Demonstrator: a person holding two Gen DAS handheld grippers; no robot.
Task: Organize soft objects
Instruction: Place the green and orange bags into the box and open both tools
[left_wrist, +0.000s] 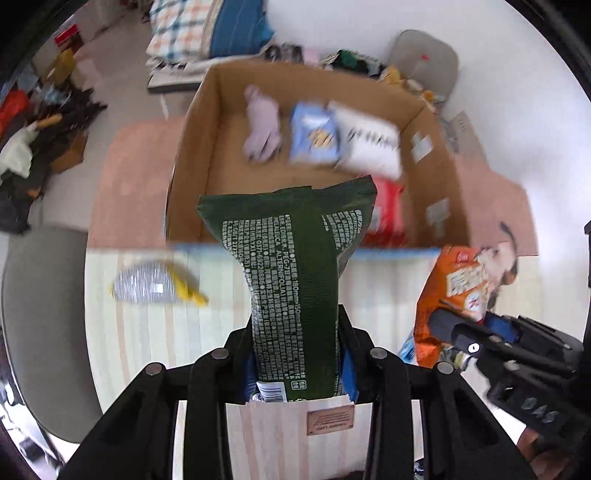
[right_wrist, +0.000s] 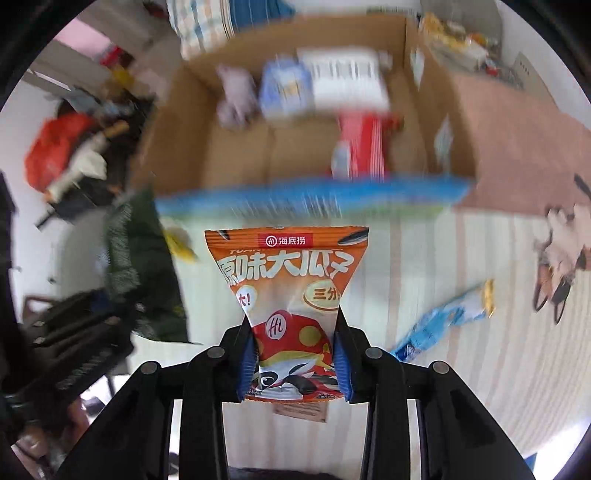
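Note:
My left gripper (left_wrist: 295, 365) is shut on a dark green pack (left_wrist: 291, 266) with white print, held above the striped table near the cardboard box (left_wrist: 192, 158). My right gripper (right_wrist: 295, 354) is shut on an orange snack bag (right_wrist: 288, 280), also above the table in front of the box (right_wrist: 177, 147). The box holds a lilac glove (left_wrist: 260, 125), a blue pack (left_wrist: 314, 133), a white pack (left_wrist: 373, 144) and a red pack (left_wrist: 386, 214). The right gripper with its orange bag (left_wrist: 458, 295) shows at the right of the left wrist view. The green pack (right_wrist: 140, 273) shows at the left of the right wrist view.
A silver and yellow packet (left_wrist: 155, 284) lies on the striped tablecloth (left_wrist: 155, 339) at the left. A light blue packet (right_wrist: 439, 321) lies on the table at the right. A dog print (right_wrist: 565, 254) is on the cloth. Clothes are piled on the floor (left_wrist: 33, 147) at the left.

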